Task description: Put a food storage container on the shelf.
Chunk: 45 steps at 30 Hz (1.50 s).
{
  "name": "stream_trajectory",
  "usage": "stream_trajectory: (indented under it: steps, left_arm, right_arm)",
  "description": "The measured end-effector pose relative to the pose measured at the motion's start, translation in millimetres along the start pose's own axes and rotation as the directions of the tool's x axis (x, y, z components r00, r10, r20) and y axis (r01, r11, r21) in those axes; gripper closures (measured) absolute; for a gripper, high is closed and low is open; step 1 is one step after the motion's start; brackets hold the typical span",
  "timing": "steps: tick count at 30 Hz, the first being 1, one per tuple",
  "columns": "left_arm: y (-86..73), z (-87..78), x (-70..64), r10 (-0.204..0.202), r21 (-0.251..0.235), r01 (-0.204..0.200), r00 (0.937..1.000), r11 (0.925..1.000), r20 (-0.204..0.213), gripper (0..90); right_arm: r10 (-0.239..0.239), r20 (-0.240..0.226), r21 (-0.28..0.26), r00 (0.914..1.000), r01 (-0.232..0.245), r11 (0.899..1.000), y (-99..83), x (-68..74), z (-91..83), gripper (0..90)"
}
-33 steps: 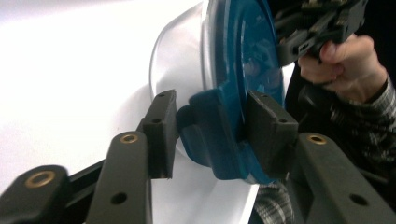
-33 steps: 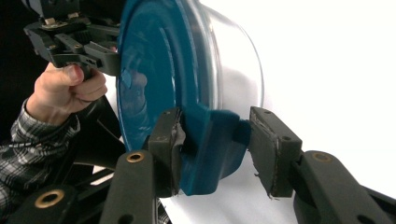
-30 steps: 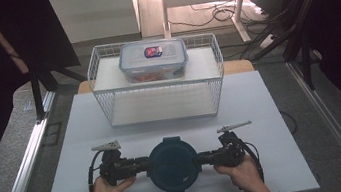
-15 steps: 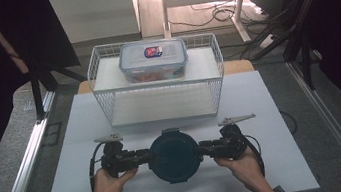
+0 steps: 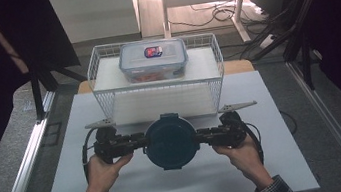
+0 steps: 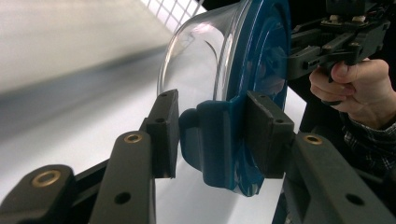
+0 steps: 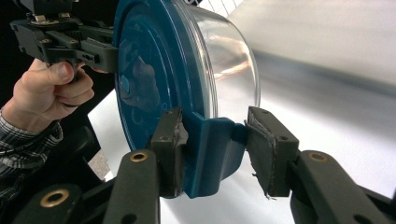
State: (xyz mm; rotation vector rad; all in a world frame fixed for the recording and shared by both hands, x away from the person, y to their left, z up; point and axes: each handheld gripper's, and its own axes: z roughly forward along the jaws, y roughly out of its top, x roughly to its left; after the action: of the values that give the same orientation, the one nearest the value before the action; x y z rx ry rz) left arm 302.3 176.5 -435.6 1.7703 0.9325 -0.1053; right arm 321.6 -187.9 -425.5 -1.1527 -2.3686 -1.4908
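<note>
Blue-lidded clear bowl (image 5: 170,143) hangs between my two grippers, above the white tabletop (image 5: 288,160). My left gripper (image 6: 212,135) pinches the lid's side clip (image 6: 215,140), pads on both faces; my right gripper (image 7: 212,149) clamps the opposite clip (image 7: 210,154) the same way. Just beyond the bowl stands the wire basket (image 5: 109,102), holding a lidded box (image 5: 153,60). Bare tabletop lies on my near side.

Between my two sets of jaws hangs a round clear container (image 5: 170,142) with a dark blue lid (image 6: 261,60), lid up, held by a blue side latch (image 6: 215,140) at each end, above the white tabletop (image 5: 278,161).
</note>
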Motion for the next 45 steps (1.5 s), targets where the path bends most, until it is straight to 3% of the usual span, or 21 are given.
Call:
stream_trajectory:
  steps: [10, 22, 32, 45]
  left_arm:
    - [30.6, -10.3, -2.9, 0.024, -0.04, -0.024, 0.9996, 0.9989, -0.012, 57.6]
    - [66.5, -25.0, -11.1, 0.047, -0.074, -0.049, 0.9985, 0.996, -0.027, 57.7]
    - [100.4, -40.3, -18.4, 0.07, -0.111, -0.073, 0.9971, 0.9911, -0.028, 57.7]
    - [152.7, -59.4, -22.3, 0.086, -0.152, -0.09, 0.9957, 0.9842, -0.036, 57.6]
  right_arm:
    - [-0.049, 0.029, -0.032, 0.9984, 0.05, 0.998, 35.9, 9.3, -8.4, 57.1]
    - [-0.073, 0.028, -0.069, 0.9969, 0.075, 0.995, 69.0, 16.8, -18.9, 57.1]
    - [-0.131, 0.047, -0.111, 0.9902, 0.136, 0.985, 113.1, 31.1, -34.5, 57.3]
    - [-0.15, 0.046, -0.155, 0.9877, 0.155, 0.976, 162.7, 40.5, -47.0, 57.5]
